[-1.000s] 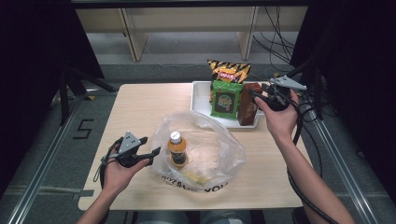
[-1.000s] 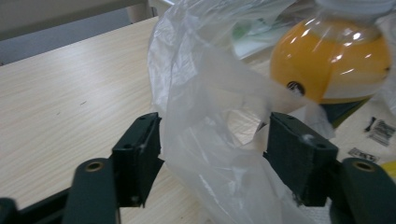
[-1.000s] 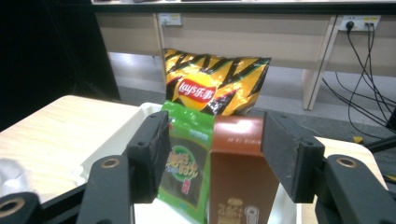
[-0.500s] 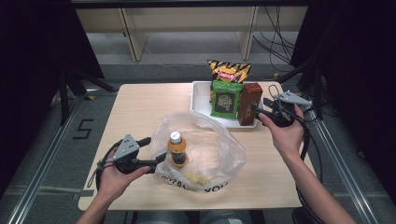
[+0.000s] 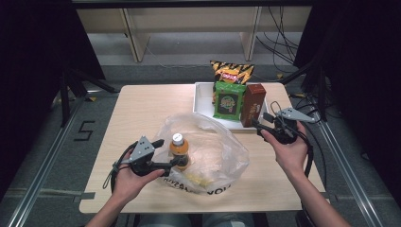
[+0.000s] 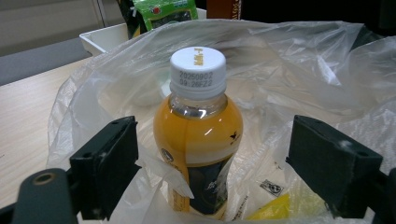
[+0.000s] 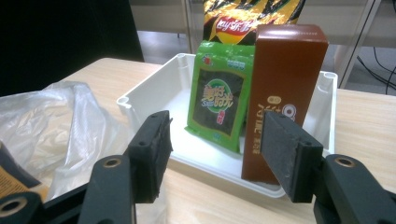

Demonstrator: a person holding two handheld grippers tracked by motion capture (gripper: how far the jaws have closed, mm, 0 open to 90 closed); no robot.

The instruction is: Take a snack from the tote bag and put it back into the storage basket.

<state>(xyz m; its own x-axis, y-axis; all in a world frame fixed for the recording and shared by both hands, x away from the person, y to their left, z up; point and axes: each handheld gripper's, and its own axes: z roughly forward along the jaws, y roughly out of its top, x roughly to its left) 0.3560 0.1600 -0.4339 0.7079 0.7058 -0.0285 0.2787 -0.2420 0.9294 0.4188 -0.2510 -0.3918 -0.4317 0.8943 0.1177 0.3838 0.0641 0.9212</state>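
table (image 5: 142, 104): one bottle (image 5: 178, 150), one bag (image 5: 215, 151), three packs.

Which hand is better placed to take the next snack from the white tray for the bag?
Right. The right gripper hangs open in front of the white tray, its jaws facing the brown box. The left gripper is at the bottle in the plastic bag, jaws just opened.

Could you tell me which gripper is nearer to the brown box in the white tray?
Right. The right gripper hovers open just beside the brown box; the left gripper is across the table at the orange bottle.
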